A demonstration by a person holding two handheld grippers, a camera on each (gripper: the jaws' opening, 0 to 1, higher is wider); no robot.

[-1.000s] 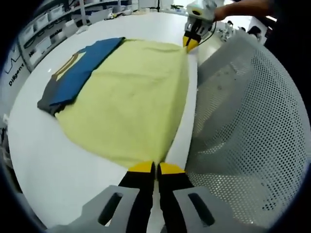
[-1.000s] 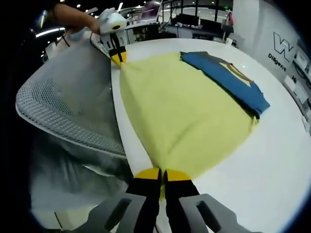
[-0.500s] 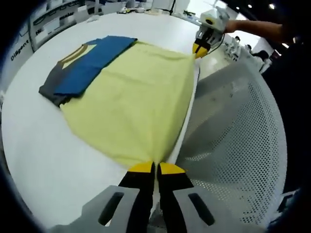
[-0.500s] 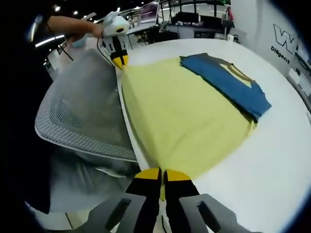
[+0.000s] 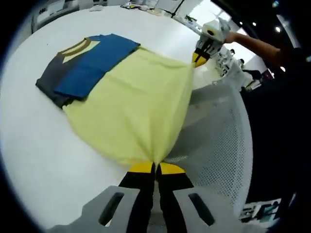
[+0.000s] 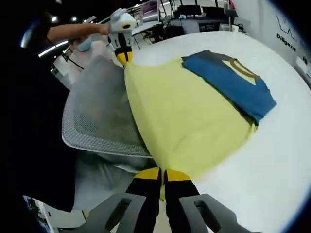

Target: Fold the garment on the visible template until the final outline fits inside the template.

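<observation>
A yellow garment (image 5: 133, 107) (image 6: 184, 116) is stretched out above the white table (image 5: 34, 145). Its far part, blue and dark grey with a yellow-trimmed collar (image 5: 80, 65) (image 6: 231, 82), lies on the table. My left gripper (image 5: 150, 168) is shut on one near corner of the yellow cloth. In the right gripper view it shows at the upper left (image 6: 124, 59). My right gripper (image 6: 162, 174) is shut on the other near corner, and it shows at the upper right of the left gripper view (image 5: 198, 59). The edge between both corners is pulled taut and lifted.
A grey mesh chair back (image 5: 214, 150) (image 6: 97, 116) stands close against the table edge, right by the lifted cloth edge. A person's arm (image 5: 252, 43) reaches to the right gripper. Desks and shelves stand beyond the table (image 6: 194, 19).
Both grippers have risen and pulled the near edge of the yellow cloth up off the table; the views now look down more steeply, and the chair sits lower in both.
</observation>
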